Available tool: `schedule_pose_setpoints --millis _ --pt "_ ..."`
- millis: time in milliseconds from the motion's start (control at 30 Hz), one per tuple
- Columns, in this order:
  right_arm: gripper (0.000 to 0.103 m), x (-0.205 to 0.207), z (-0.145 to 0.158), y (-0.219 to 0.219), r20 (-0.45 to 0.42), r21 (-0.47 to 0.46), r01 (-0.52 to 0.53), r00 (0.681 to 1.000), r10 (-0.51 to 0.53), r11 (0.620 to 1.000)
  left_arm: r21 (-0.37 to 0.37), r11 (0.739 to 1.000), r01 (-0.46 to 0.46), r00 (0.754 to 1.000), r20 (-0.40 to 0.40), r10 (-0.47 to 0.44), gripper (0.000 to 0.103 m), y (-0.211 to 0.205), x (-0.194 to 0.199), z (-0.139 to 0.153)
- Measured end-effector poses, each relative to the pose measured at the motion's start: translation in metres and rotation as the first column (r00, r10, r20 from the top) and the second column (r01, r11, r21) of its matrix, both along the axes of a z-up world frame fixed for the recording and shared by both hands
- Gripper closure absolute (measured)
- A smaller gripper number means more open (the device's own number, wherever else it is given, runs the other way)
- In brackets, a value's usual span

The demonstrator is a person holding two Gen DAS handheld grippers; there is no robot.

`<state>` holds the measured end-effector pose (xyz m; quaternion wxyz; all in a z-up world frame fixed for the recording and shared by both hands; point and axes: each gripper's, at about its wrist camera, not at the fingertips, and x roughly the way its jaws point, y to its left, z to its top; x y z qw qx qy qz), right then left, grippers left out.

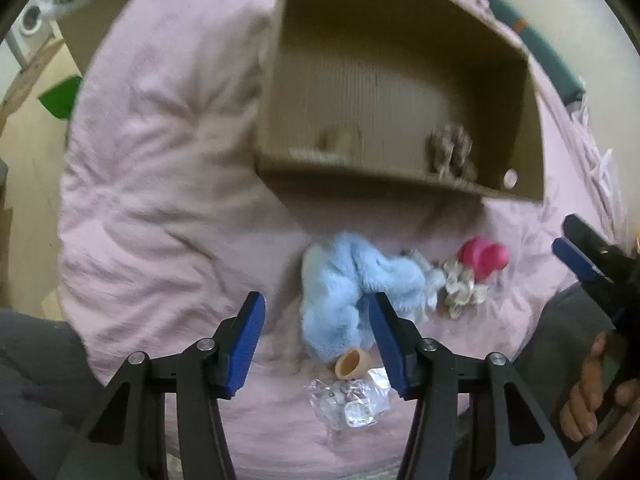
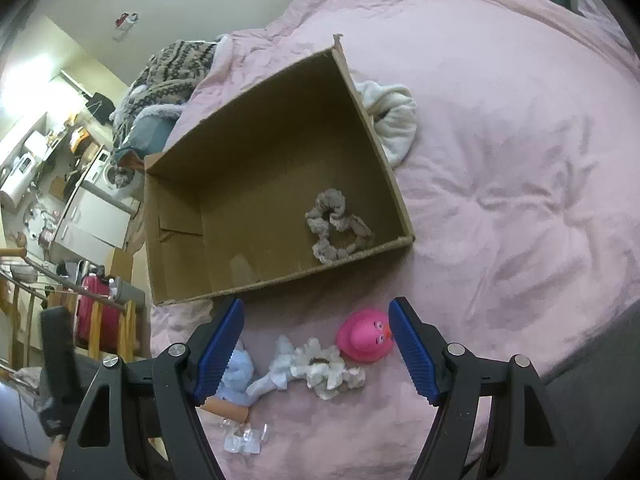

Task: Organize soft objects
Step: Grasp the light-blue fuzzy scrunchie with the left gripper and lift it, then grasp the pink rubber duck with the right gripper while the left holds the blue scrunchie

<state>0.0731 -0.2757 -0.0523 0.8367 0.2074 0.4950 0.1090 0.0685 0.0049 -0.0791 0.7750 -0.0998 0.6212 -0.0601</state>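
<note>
Closest in, a crinkled clear plastic wrapper (image 1: 352,400) lies on the pink quilted bedspread (image 1: 160,200), with a small tan rubbery cap (image 1: 351,364) touching its far edge. That is the first trap: the left gripper (image 1: 318,344) is poised right above the fluffy pale-blue plush toy (image 1: 348,284), and a bite taken too low could, I'd say, catch the cap or wrapper along with the fur. The left-wrist picture is smeared too, so the aim may be off.

The left gripper's jaws are partly apart, with nothing pinched; one blue pad overlaps the plush in the picture, but whether it touches, I cannot tell. No clamp on anything.

Over to the right gripper (image 2: 316,344): jaws spread wide and empty, hovering over a cream-white frilly fabric scrunchie (image 2: 326,372) and the bright pink rubber duck (image 2: 366,340), which sits just beside its right pad. Both toys lie loose on the bedspread. Risk here: the duck's rounded body could squirt out of a squeeze, or the pad could nudge it away.

Farther on, the open brown cardboard box (image 2: 180,208) rests on the soft bed, a beige ruffled scrunchie (image 2: 338,228) already inside near its front corner. On bedding that yields, a bump against the near wall could tip or shift the box. Beyond its far corner lies a white fleecy bundle (image 2: 394,120), outside the box.
</note>
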Motion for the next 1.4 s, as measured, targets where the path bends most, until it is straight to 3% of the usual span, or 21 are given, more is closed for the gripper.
schedule_pose_setpoints --millis 300,367,433,667,767,1067,1400 --pt "0.024 0.003 -0.006 0.012 -0.012 -0.079 -0.022 1.000 0.021 0.997 0.086 0.994 0.068 0.995 -0.073 -0.062 0.054 -0.024 0.010 -0.031" --pt "0.024 0.004 -0.007 0.014 -0.012 -0.085 -0.027 1.000 0.026 0.996 0.064 0.996 0.060 0.996 -0.071 -0.055 0.083 -0.022 0.012 -0.032" --pt "0.024 0.004 -0.008 0.015 -0.013 -0.089 -0.028 1.000 0.027 0.996 0.036 0.998 0.043 0.997 -0.060 -0.040 0.089 -0.016 0.012 -0.026" --pt "0.024 0.004 -0.008 0.008 -0.022 -0.058 -0.012 1.000 0.011 0.998 -0.097 0.995 -0.031 0.996 0.086 0.039 0.090 0.019 -0.007 0.039" --pt "0.024 0.005 -0.010 0.003 -0.031 -0.034 -0.001 1.000 0.000 0.999 -0.092 0.995 -0.040 0.991 0.127 0.051 0.090 0.034 -0.016 0.061" --pt "0.024 0.008 -0.016 -0.001 -0.069 -0.023 0.027 0.997 -0.028 0.999 -0.077 0.989 -0.126 0.985 0.106 0.134 0.090 0.045 -0.017 0.045" --pt "0.024 0.025 -0.054 0.011 -0.244 -0.082 -0.016 0.970 -0.004 0.996 -0.039 0.994 -0.103 0.990 0.091 0.106 0.090 0.032 -0.018 0.033"
